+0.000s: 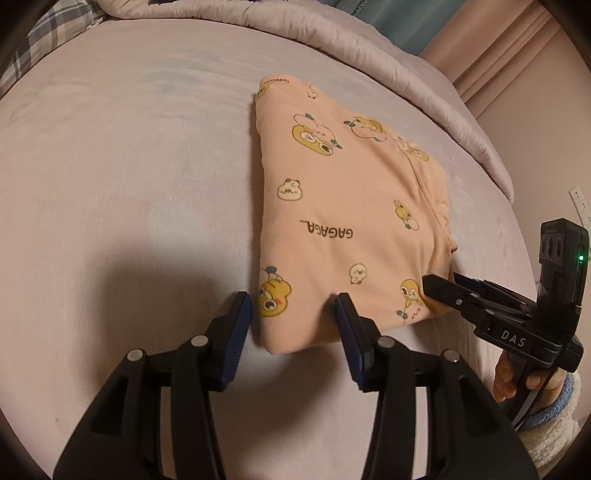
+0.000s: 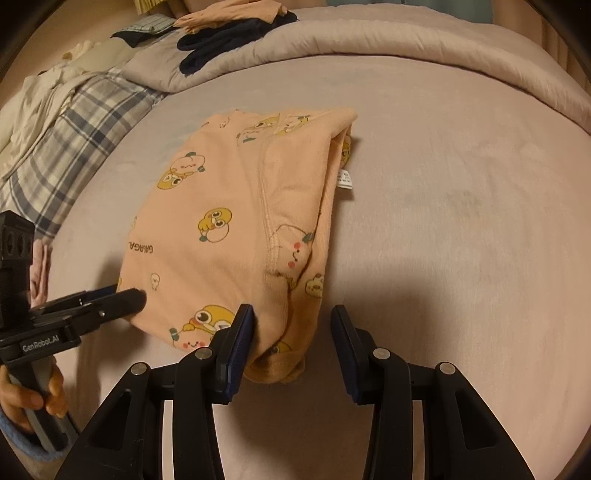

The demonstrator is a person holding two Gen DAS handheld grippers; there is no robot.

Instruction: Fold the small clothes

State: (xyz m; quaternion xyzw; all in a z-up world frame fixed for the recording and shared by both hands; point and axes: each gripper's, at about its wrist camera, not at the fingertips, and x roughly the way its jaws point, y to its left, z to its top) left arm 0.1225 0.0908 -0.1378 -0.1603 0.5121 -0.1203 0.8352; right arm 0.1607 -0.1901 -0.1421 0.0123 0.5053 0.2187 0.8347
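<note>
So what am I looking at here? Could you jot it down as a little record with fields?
Setting: bed with a pink sheet
Garment: peach top with cartoon prints, folded, lying flat
Left gripper: open, jaws astride the top's near left corner
Right gripper: open, jaws astride the near right corner
Label: white tag showing at the top's right edge
Background: rolled quilt, other clothes piled on it

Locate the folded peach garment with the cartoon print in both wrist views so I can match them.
Left wrist view: the peach garment lies right of centre on the bed sheet, its near edge between the open left tongs.
Right wrist view: the garment lies left of centre, its near corner between the open right tongs.
Shared landmark: the GAGAGA print.
</note>
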